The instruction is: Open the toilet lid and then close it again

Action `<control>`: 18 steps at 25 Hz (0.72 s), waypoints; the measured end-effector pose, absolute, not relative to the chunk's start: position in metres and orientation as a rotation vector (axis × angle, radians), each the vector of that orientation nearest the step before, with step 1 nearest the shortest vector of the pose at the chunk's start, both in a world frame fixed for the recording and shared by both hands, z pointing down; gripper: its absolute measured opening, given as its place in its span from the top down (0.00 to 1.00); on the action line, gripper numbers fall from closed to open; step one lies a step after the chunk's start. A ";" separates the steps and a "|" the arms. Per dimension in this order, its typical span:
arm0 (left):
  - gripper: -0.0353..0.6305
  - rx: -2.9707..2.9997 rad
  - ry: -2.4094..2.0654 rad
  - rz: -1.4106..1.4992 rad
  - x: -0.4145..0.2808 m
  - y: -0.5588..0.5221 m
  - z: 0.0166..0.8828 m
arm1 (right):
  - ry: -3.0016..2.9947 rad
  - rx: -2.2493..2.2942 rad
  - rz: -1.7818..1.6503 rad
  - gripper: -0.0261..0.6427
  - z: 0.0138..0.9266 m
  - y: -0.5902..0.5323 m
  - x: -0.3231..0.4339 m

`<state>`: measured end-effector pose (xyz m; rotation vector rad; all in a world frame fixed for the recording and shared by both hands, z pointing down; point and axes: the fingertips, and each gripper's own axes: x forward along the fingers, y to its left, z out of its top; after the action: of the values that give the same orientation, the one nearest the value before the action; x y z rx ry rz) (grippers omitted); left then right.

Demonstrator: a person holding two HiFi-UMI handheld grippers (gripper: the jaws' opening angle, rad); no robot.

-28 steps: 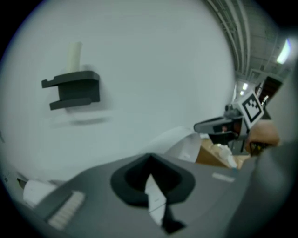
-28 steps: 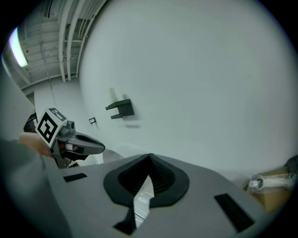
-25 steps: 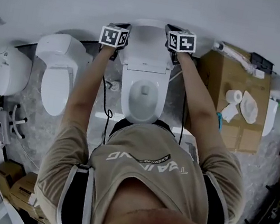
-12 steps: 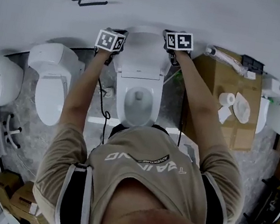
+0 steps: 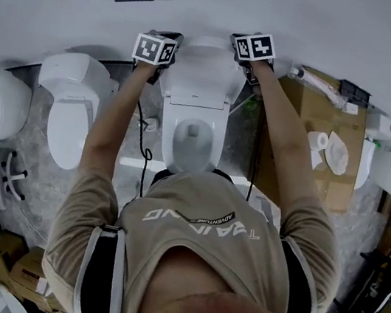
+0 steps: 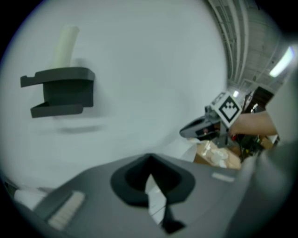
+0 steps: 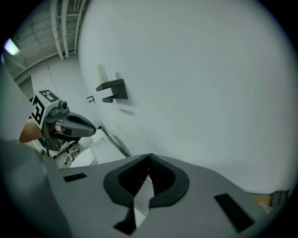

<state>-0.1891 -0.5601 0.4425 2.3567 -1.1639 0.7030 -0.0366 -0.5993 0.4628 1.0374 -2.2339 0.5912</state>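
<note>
Your two grippers, left gripper (image 6: 149,158) and right gripper (image 7: 149,157), flank the one raised toilet lid (image 5: 204,71), upright against the wall (image 5: 296,12). Both jaw pairs are closed tip to tip, gripping nothing.

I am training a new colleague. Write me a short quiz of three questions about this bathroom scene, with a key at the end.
1. True or false: the toilet lid in front of the person is raised.
2. The toilet paper roll lies on: A) the cardboard box; B) the floor; C) the closed toilet on the left.
3. Fill in: the left gripper and the right gripper are at opposite ___ of the lid, close to the wall.

Key: 1 true; 2 A; 3 sides.
</note>
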 end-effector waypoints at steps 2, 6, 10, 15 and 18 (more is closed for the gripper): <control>0.94 2.349 -1.136 0.732 -0.184 -0.562 0.446 | -2.221 1.021 0.595 0.94 0.465 -0.602 -0.039; 0.94 2.345 -1.146 0.774 -0.181 -0.562 0.458 | -2.199 0.968 0.603 0.94 0.467 -0.603 -0.044; 0.94 2.319 -1.124 0.719 -0.182 -0.557 0.459 | -2.177 0.917 0.599 0.94 0.469 -0.598 -0.048; 0.94 2.366 -1.084 0.798 -0.178 -0.531 0.457 | -2.200 0.842 0.637 0.94 0.466 -0.577 -0.063; 0.94 2.386 -1.077 0.782 -0.178 -0.513 0.455 | -2.220 0.798 0.636 0.94 0.462 -0.557 -0.074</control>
<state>-0.1783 -0.5128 0.4552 2.3863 -1.0774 0.7820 -0.0741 -0.5572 0.4619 0.7979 -2.2198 0.6364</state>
